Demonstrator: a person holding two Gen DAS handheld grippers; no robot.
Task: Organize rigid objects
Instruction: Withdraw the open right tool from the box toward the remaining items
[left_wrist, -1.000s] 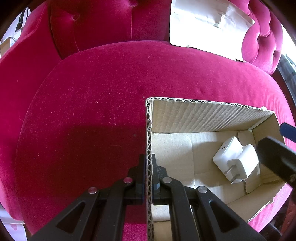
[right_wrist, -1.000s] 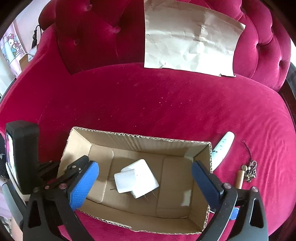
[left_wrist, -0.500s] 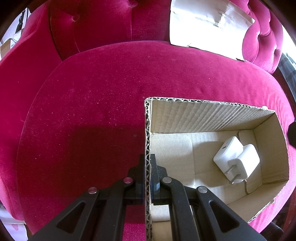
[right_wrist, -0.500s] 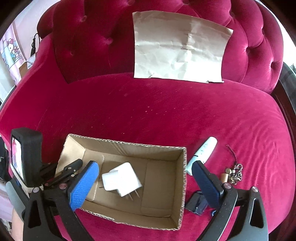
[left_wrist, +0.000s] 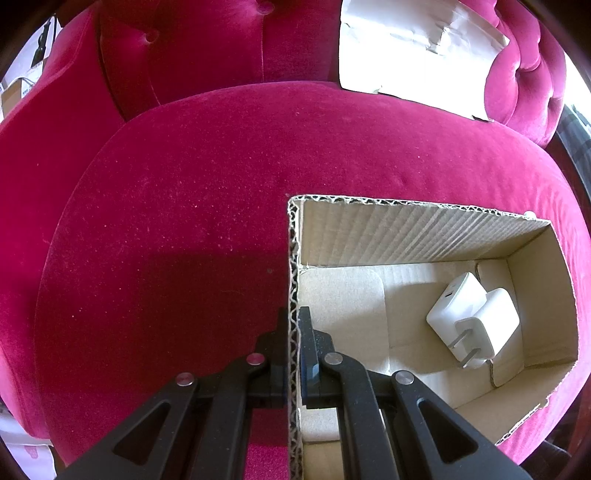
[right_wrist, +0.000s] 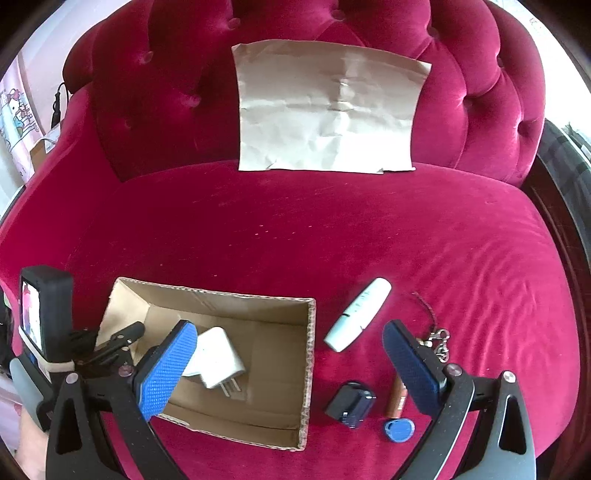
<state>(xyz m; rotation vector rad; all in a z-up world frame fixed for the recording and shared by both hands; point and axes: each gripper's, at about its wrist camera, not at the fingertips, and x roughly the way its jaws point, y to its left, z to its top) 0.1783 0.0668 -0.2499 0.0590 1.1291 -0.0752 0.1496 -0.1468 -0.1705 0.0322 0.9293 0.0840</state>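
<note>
left hand-held gripper (left_wrist: 294, 332) pinches cardboard box (left_wrist: 417, 236) wall (right hand-held gripper (right_wrist: 291, 363) spread, empty)

Left tool (left_wrist: 294, 354) clamps cardboard box (left_wrist: 417, 236) wall; prob. two white chargers (left_wrist: 472, 321) inside.

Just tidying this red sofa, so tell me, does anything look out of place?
Yes: a crumpled brown paper sheet leans against the backrest, its bottom edge torn. A white tube, black adapter, blue tag and keychain lie loose beside the cardboard box.
</note>
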